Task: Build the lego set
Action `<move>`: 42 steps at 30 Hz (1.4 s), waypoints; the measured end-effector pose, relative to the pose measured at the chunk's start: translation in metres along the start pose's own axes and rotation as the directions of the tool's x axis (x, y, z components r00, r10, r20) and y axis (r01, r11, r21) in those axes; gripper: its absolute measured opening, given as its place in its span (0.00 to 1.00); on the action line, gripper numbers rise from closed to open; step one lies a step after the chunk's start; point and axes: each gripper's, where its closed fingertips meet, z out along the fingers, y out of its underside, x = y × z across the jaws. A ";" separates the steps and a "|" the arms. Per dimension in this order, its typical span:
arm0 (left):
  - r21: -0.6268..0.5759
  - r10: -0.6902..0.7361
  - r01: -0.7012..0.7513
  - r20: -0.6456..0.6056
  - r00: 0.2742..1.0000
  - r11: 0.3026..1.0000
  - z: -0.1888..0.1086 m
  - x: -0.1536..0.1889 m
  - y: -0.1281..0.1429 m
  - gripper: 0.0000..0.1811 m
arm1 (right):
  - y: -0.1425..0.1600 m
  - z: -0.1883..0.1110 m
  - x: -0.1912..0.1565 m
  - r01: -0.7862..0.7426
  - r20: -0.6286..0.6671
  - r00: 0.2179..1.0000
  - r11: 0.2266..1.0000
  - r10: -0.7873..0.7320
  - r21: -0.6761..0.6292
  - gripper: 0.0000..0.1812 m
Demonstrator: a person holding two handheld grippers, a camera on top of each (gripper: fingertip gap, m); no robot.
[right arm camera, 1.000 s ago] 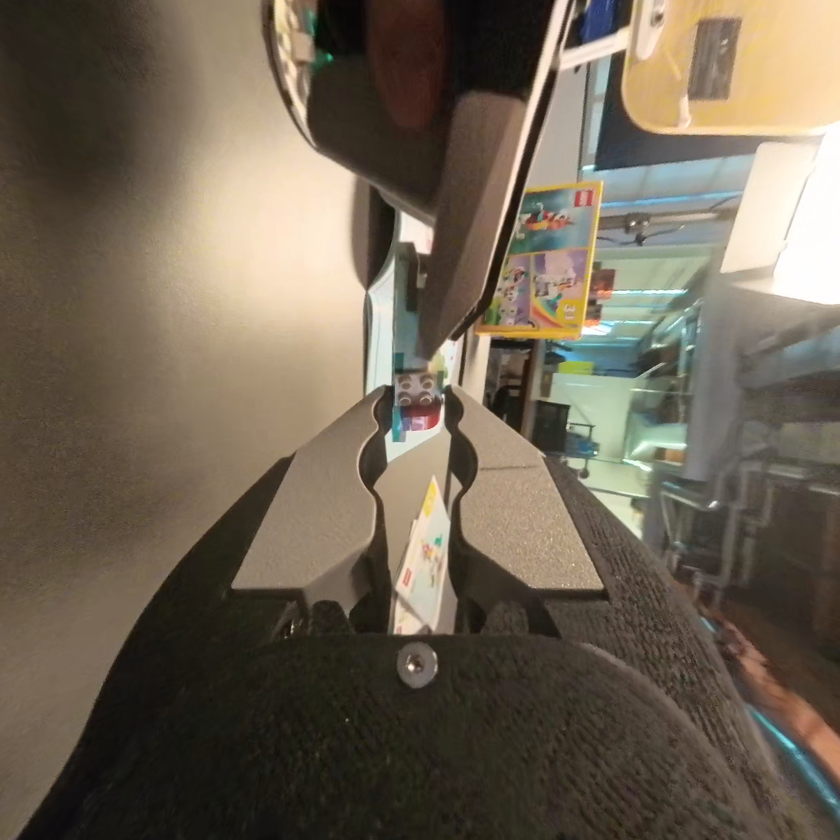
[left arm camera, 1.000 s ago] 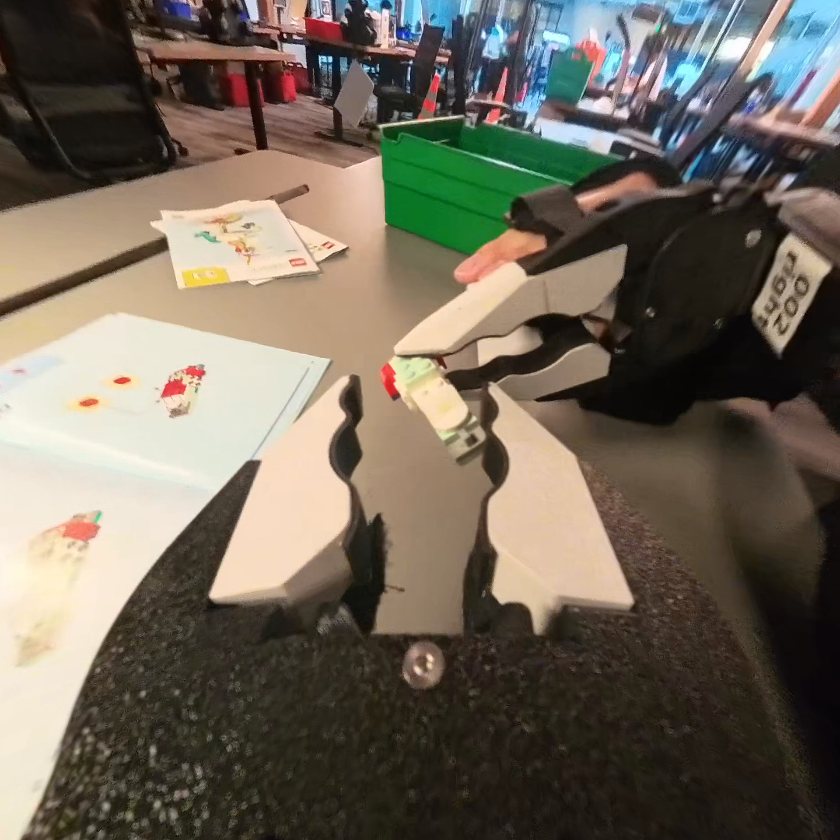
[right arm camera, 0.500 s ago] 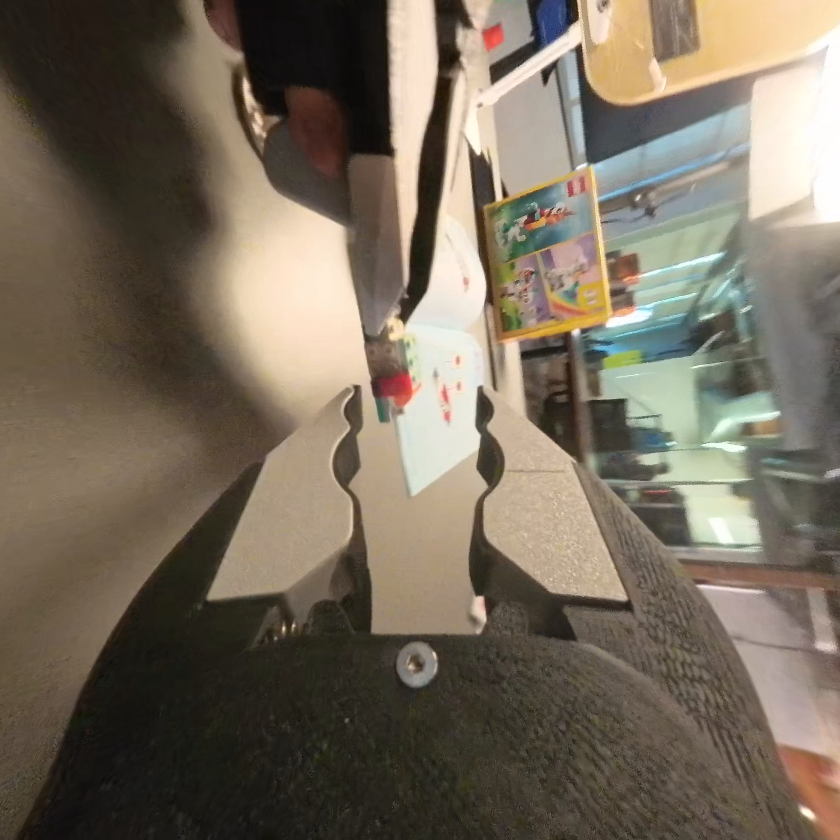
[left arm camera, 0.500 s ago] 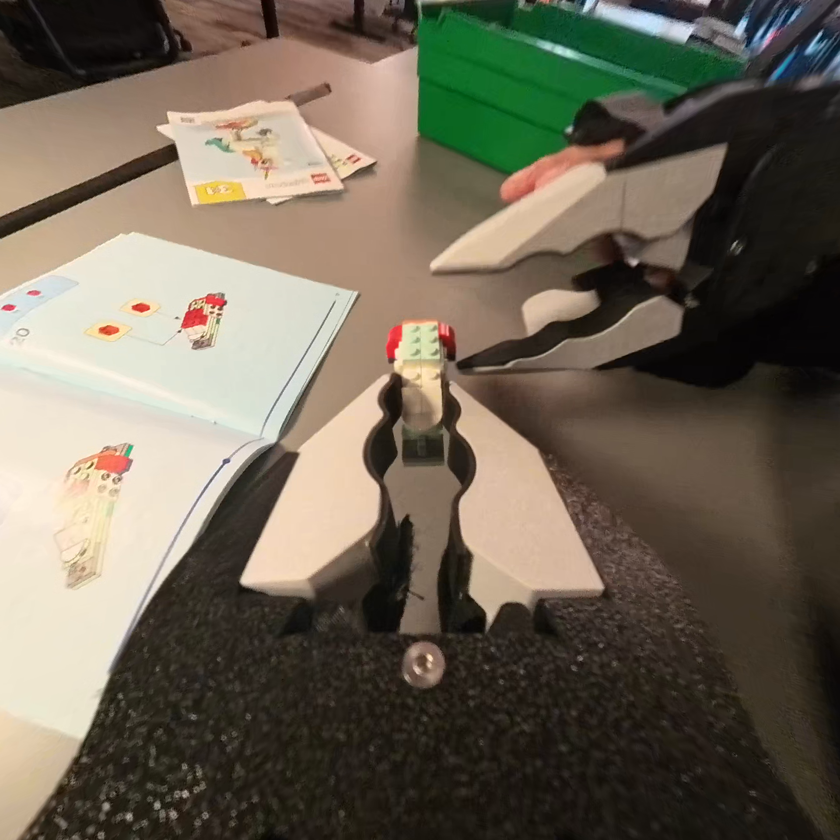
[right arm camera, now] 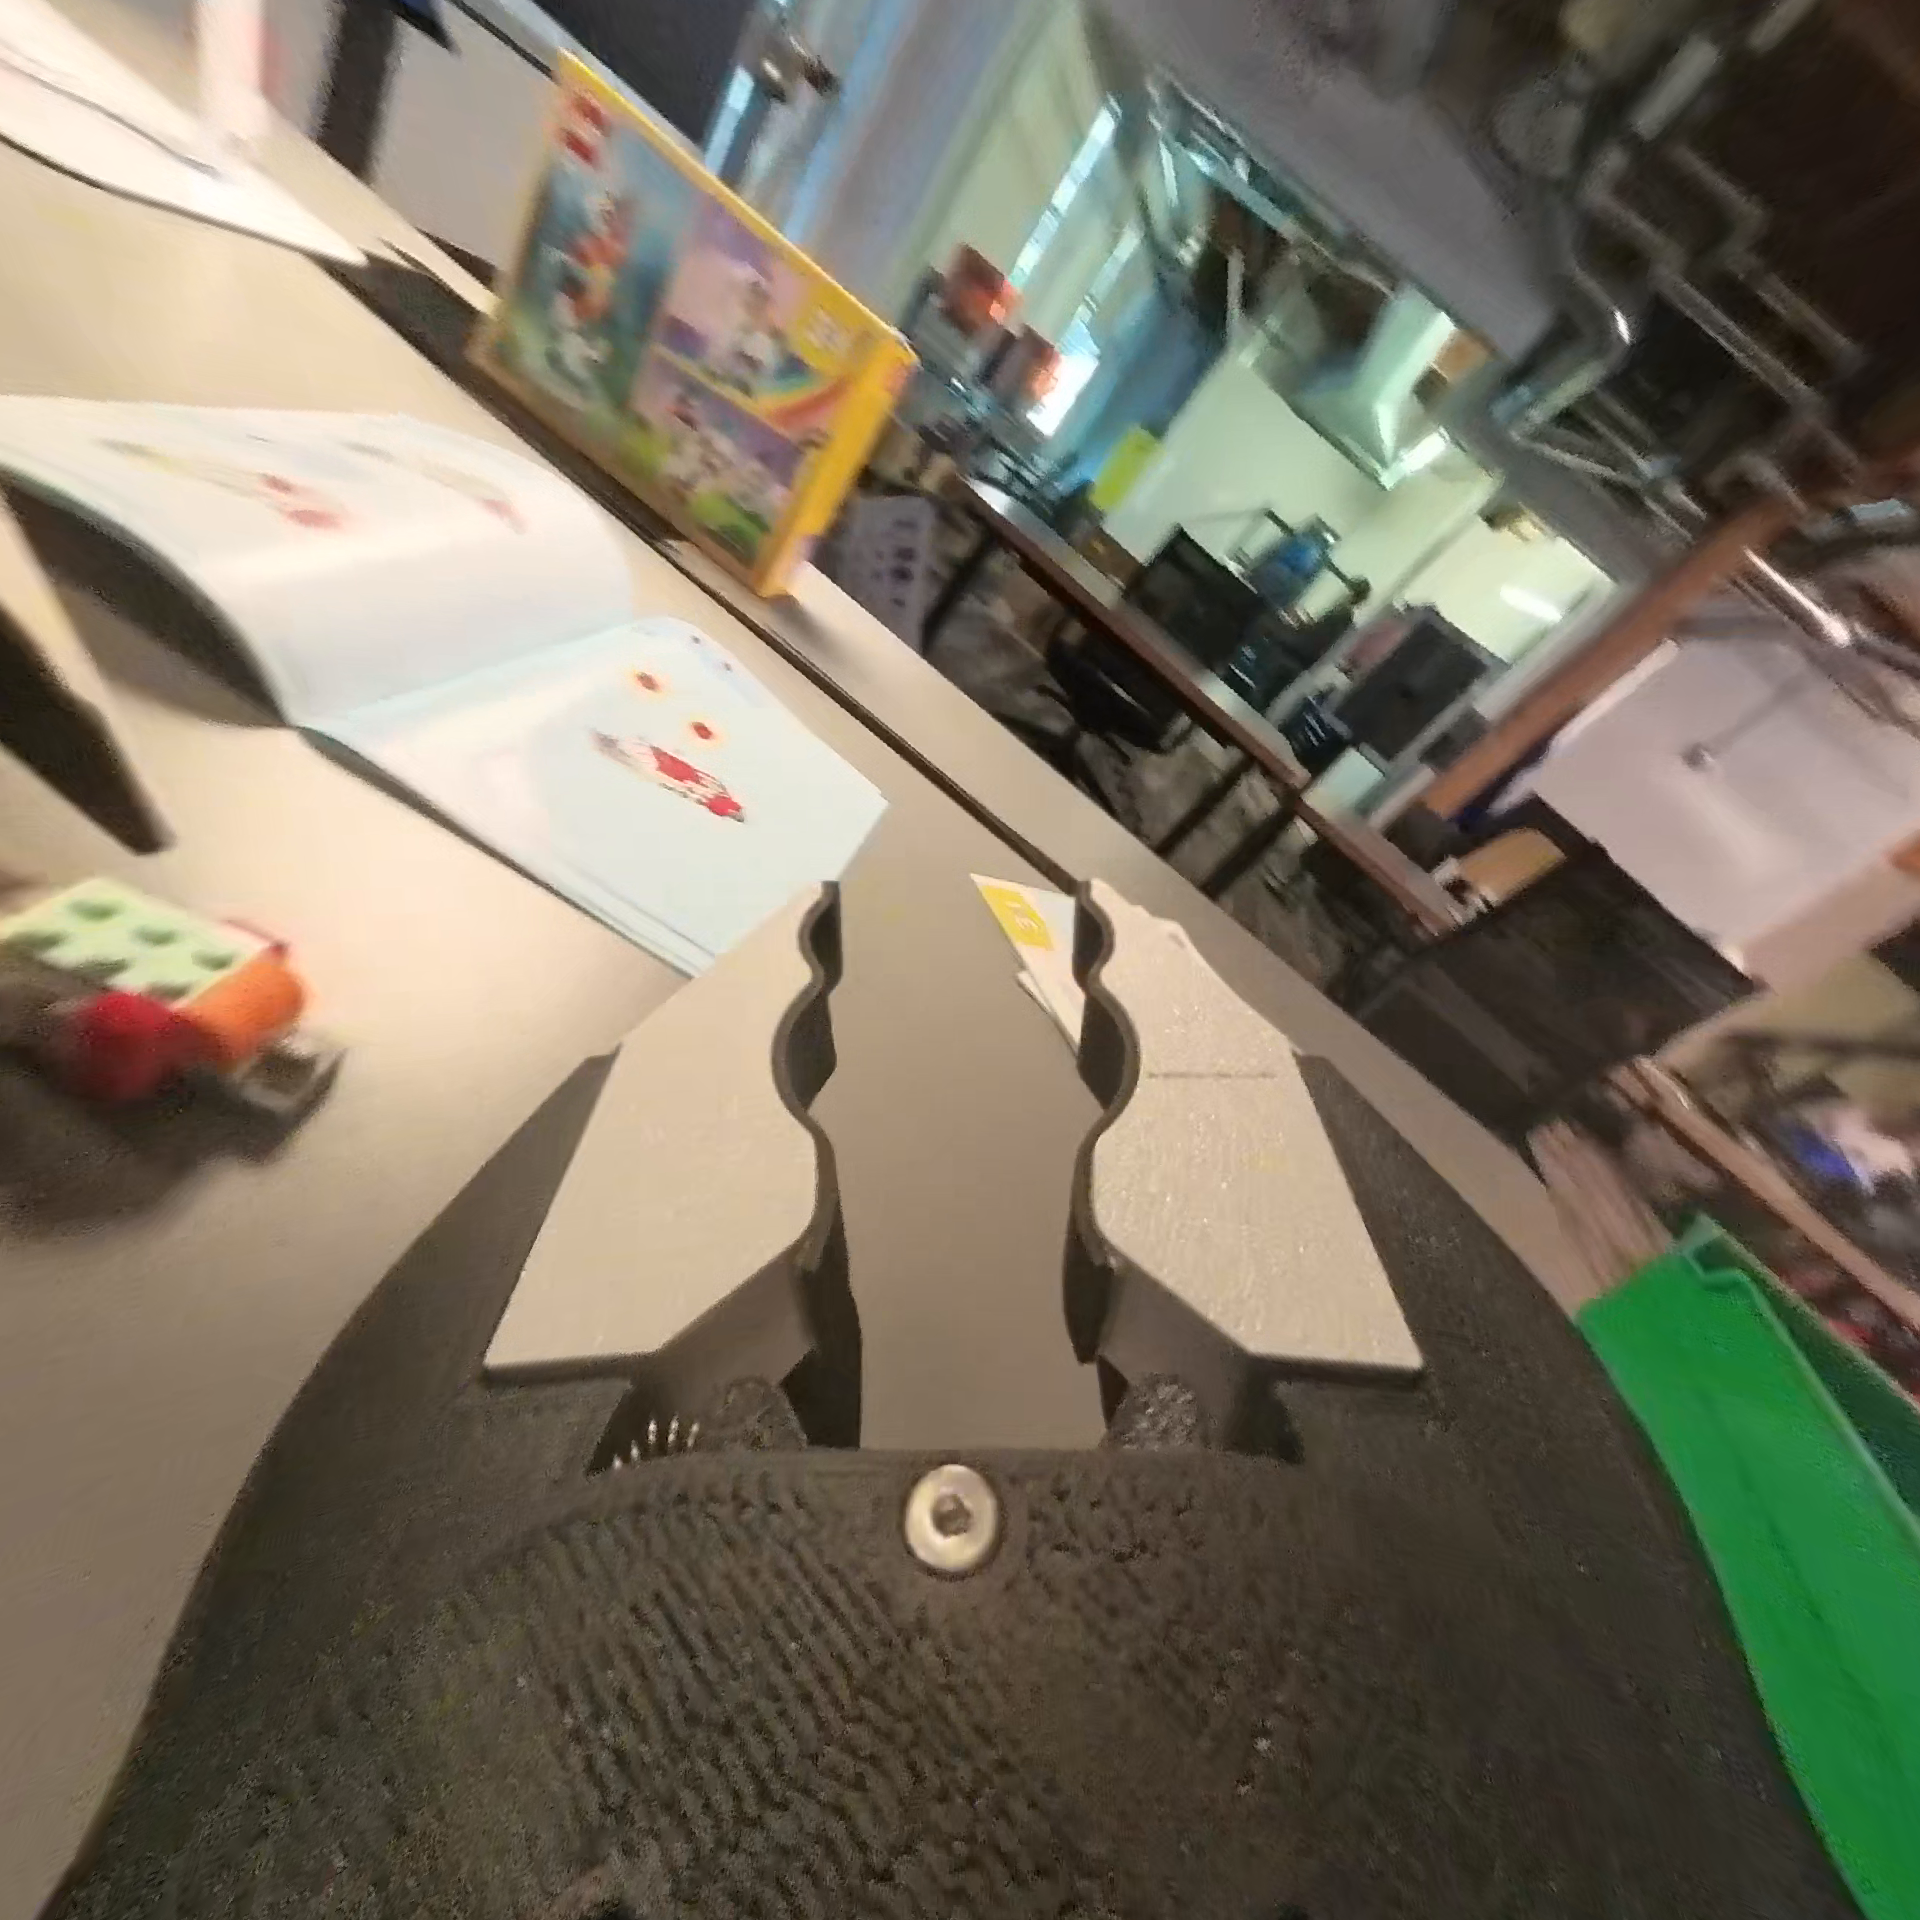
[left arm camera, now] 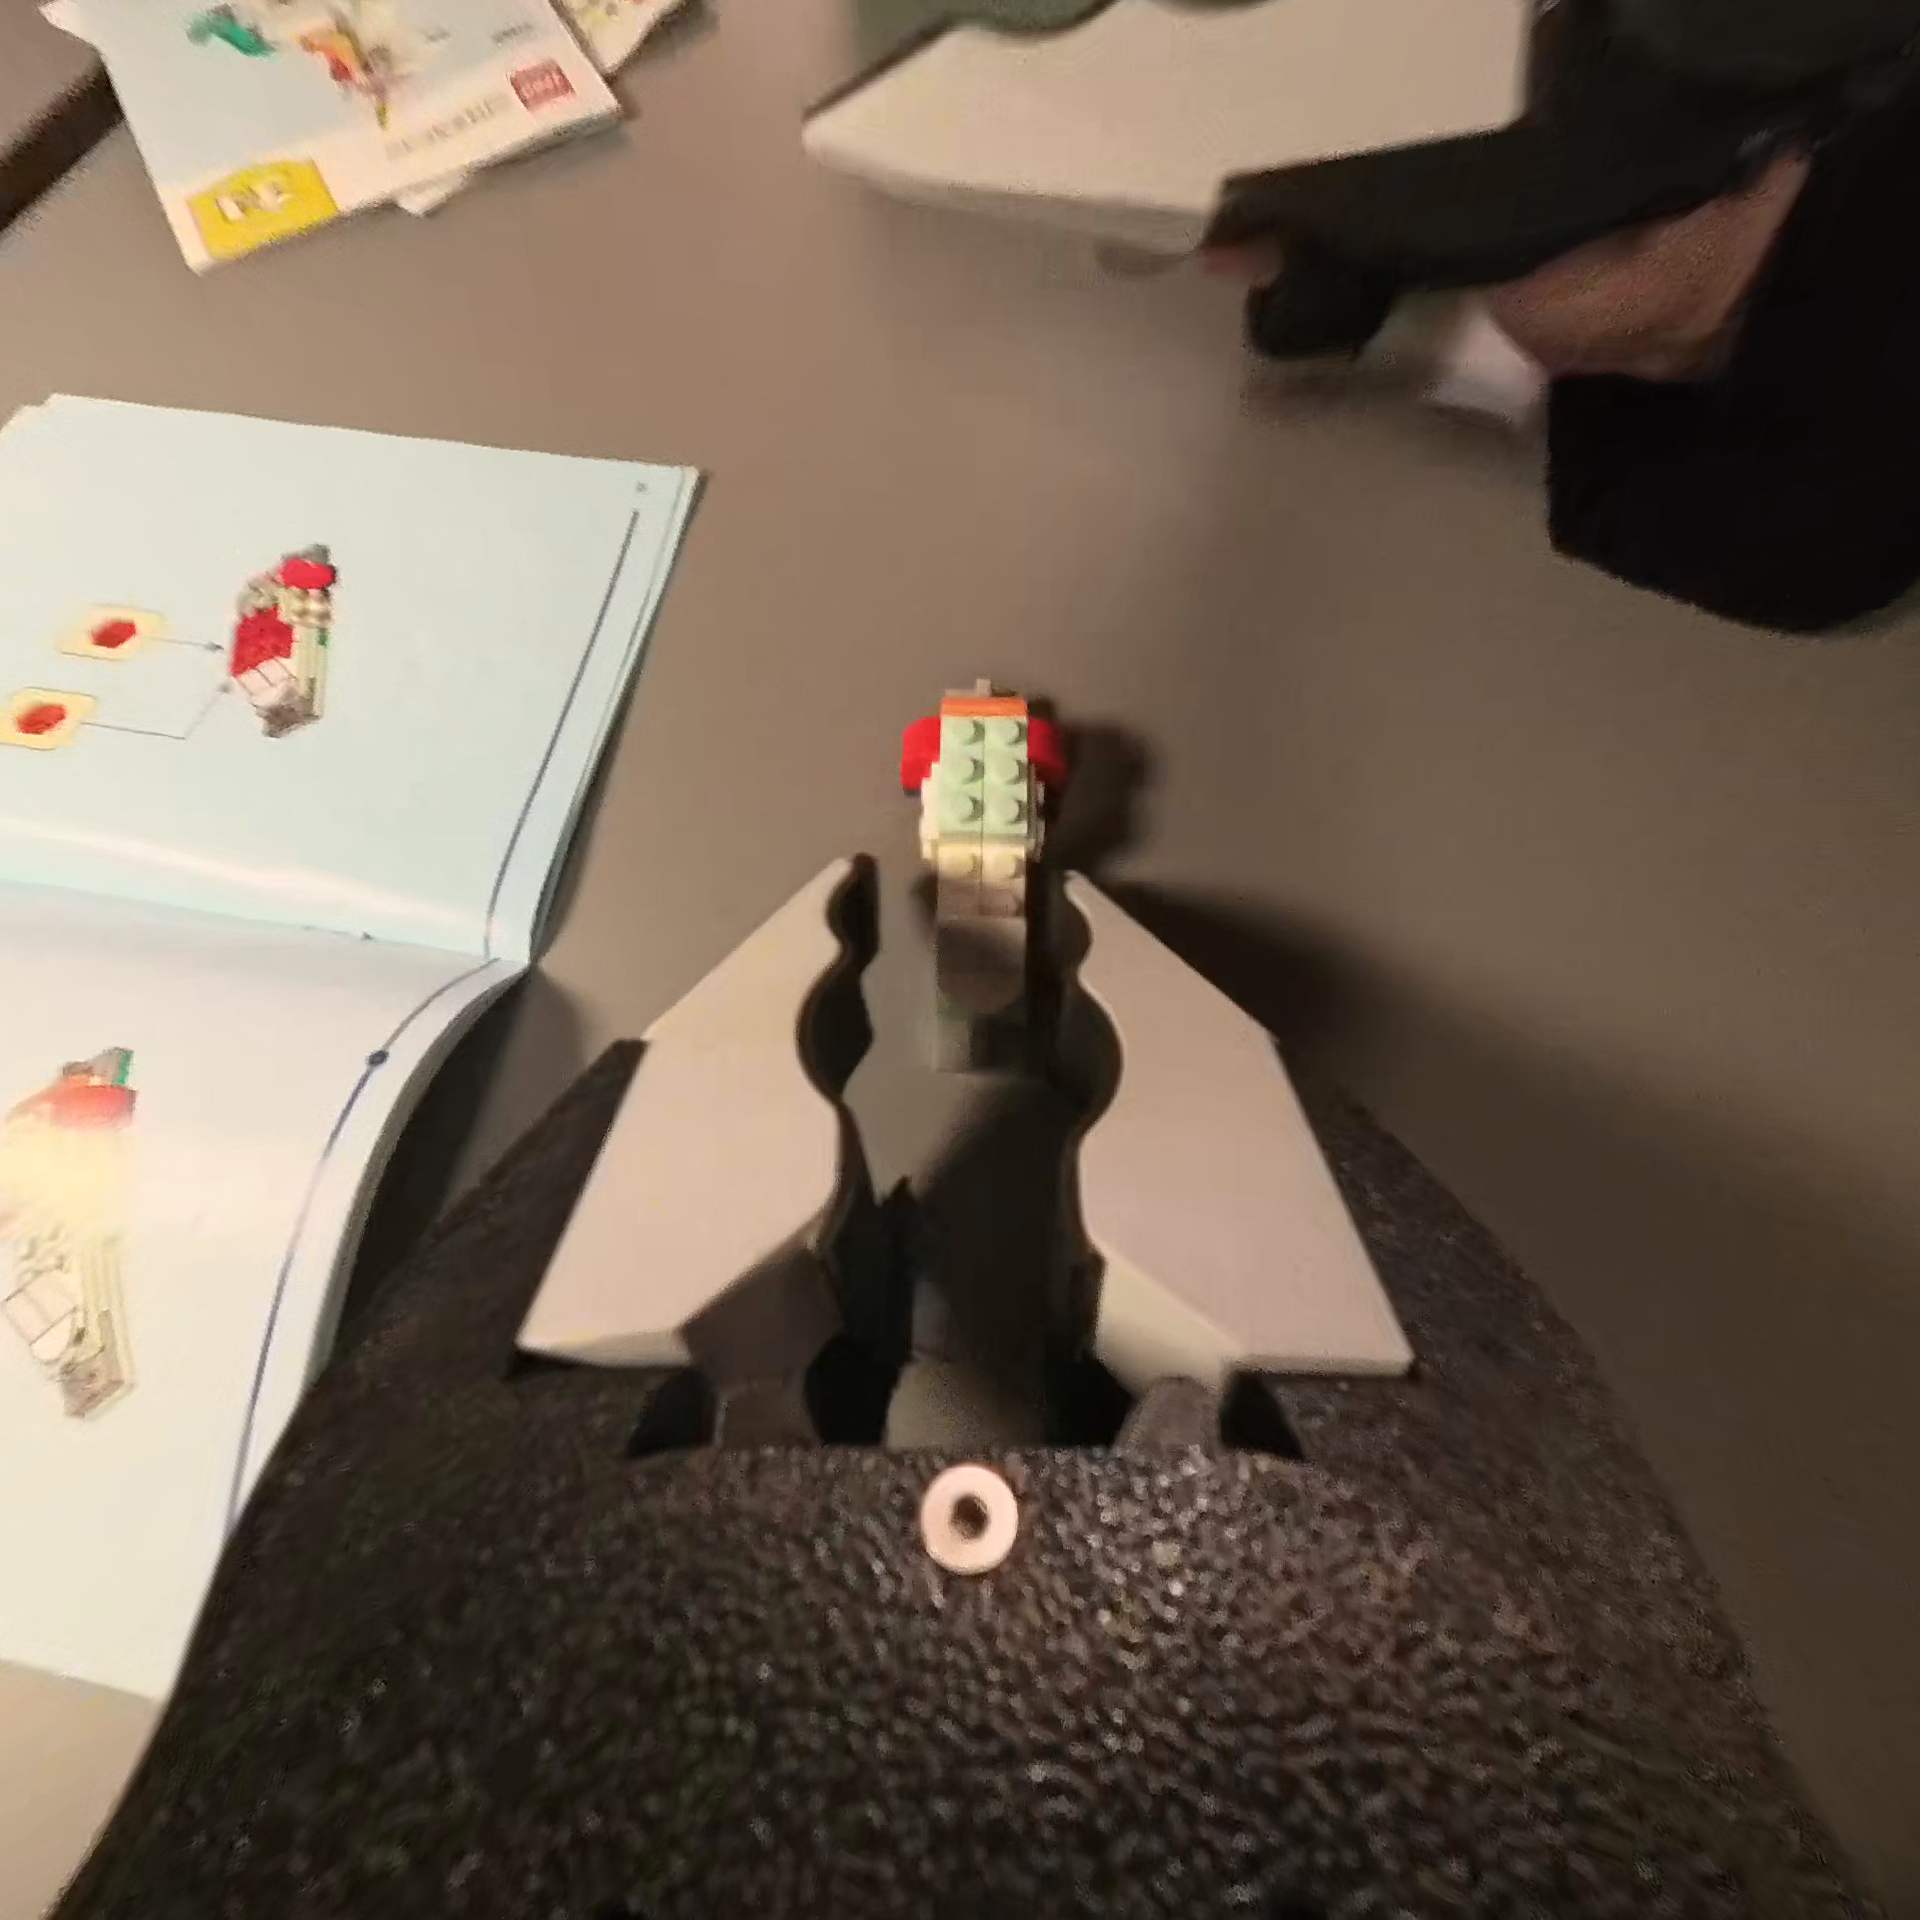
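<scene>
A small lego model (left arm camera: 982, 800) of pale green and white bricks, with red rounded pieces at its far end, lies between the fingers of my left gripper (left arm camera: 964, 873). The jaws stand wider than the model, with a gap on its left side, so the gripper is open. The model casts a shadow on the grey table (left arm camera: 1299, 831). It also shows blurred at the left of the right wrist view (right arm camera: 156, 987), low on the table. My right gripper (right arm camera: 956, 894) is open and empty, off to the model's side. One of its grey fingers (left arm camera: 1039, 135) shows at the top of the left wrist view.
An open instruction booklet (left arm camera: 312, 675) lies left of the model and also shows in the right wrist view (right arm camera: 520, 675). Smaller booklets (left arm camera: 364, 104) lie farther back. A yellow lego box (right arm camera: 707, 384) stands on the table. A green bin (right arm camera: 1766, 1507) is at the right.
The model passed from my right gripper to my left. My left gripper then came down toward the table and opened off it. My right gripper opened, drew away and turned level.
</scene>
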 end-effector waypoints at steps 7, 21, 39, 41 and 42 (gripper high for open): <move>0.281 0.054 -0.083 0.106 0.993 0.956 -0.087 0.015 -0.061 0.26 | -0.011 0.011 0.013 0.035 -0.122 0.992 0.997 -0.026 0.069 0.23; -0.022 0.000 0.076 0.961 0.277 0.997 -0.419 -0.055 0.089 0.16 | -0.009 0.011 0.015 0.009 -0.123 0.992 0.997 0.001 0.081 0.18; -0.034 -0.081 0.377 0.955 0.286 0.926 -0.415 -0.075 0.156 0.16 | -0.013 0.009 0.013 -0.029 -0.083 0.996 0.992 0.040 0.126 0.15; -0.026 -0.095 0.394 0.953 0.286 0.919 -0.415 -0.075 0.160 0.16 | -0.013 0.010 0.012 -0.025 -0.084 0.996 0.992 0.035 0.124 0.15; -0.018 -0.106 0.403 0.953 0.284 0.915 -0.416 -0.075 0.162 0.16 | -0.013 0.010 0.012 -0.021 -0.084 0.996 0.992 0.032 0.122 0.15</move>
